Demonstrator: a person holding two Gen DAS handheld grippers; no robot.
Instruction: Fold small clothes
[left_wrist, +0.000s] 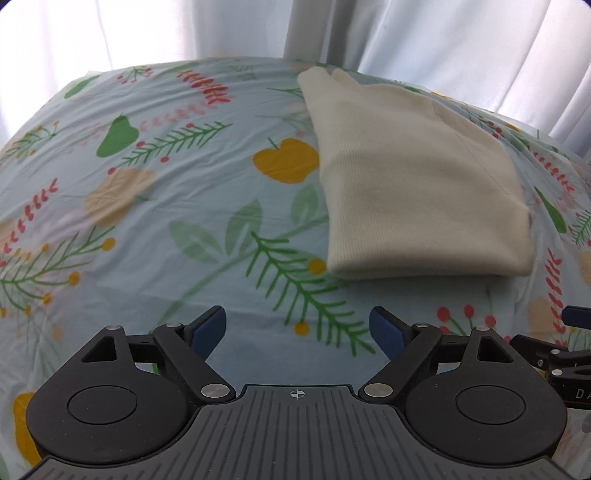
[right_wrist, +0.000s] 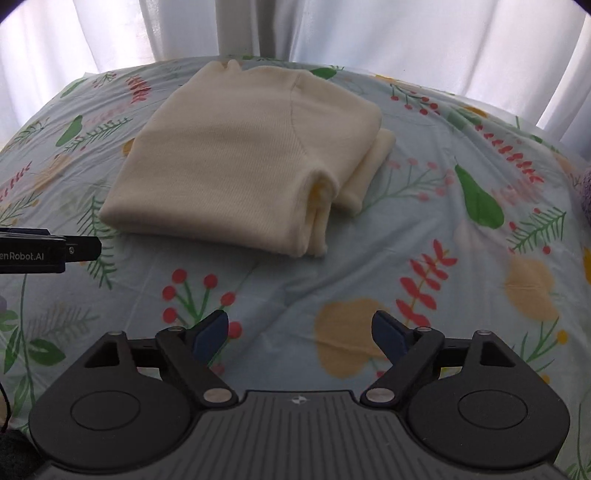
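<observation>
Both claws sit nearest, low over the sheet: left claw released, jaws wide, grasping nothing; right claw likewise released and empty. Cream knit garment lies ahead on the floral bedsheet, apart from both claws, already folded into a compact stack with layered edges showing at its near right corner. Judgement: fold looks finished or nearly so. To finish well, tuck the lower layer that pokes out right, press flat, avoid dragging the sheet. Counts: one garment, two claws, one sheet, white curtains behind, one purple item at far right, unclear.
</observation>
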